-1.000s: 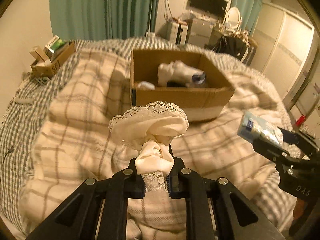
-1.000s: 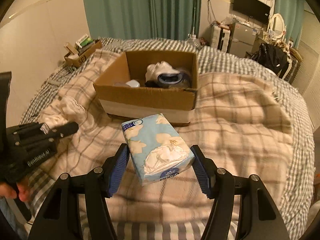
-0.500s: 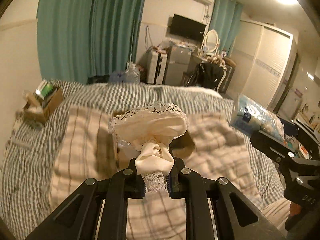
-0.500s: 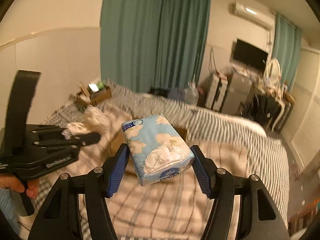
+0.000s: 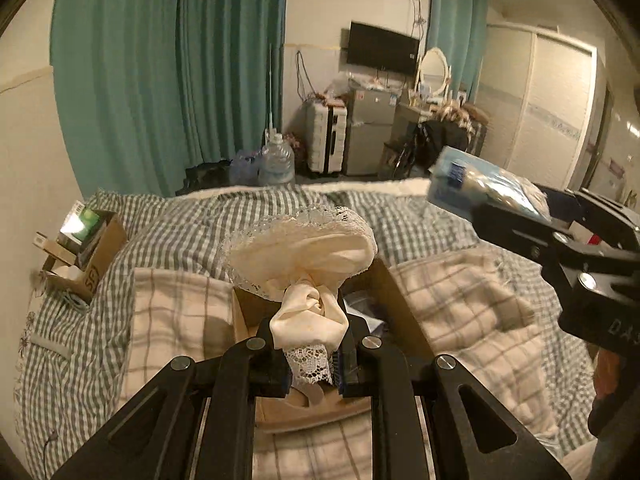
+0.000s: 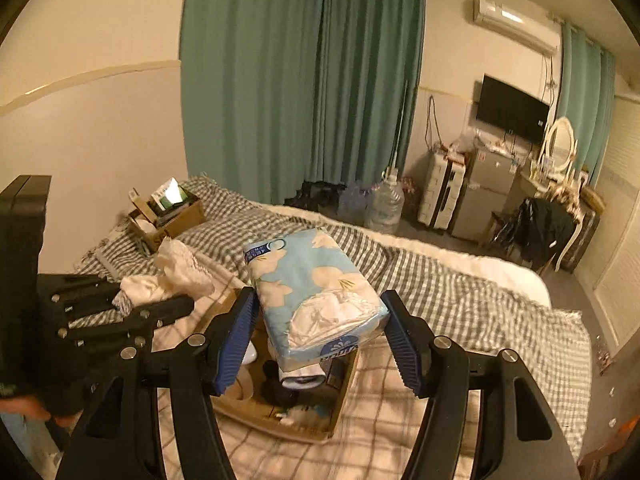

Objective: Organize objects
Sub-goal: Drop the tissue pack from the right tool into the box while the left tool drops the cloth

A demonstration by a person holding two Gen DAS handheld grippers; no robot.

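My left gripper (image 5: 312, 364) is shut on a cream lace-trimmed cloth (image 5: 304, 252) and holds it above the open cardboard box (image 5: 404, 320) on the bed. My right gripper (image 6: 320, 340) is shut on a blue tissue pack (image 6: 316, 292) and holds it over the same box (image 6: 280, 424), which has several items inside. The left gripper (image 6: 152, 308) with the cloth (image 6: 180, 268) shows at the left of the right wrist view. The right gripper (image 5: 476, 208) with the pack (image 5: 480, 184) shows at the right of the left wrist view.
The bed has a plaid blanket (image 5: 460, 300) over a checked sheet (image 5: 200, 216). A small cardboard box of items (image 5: 84, 252) sits at the bed's far left corner. Beyond the bed are water jugs (image 5: 276, 160), a suitcase, a cabinet and green curtains.
Both grippers have risen and moved forward with their loads. They now hover over the box, which was farther ahead a second ago.
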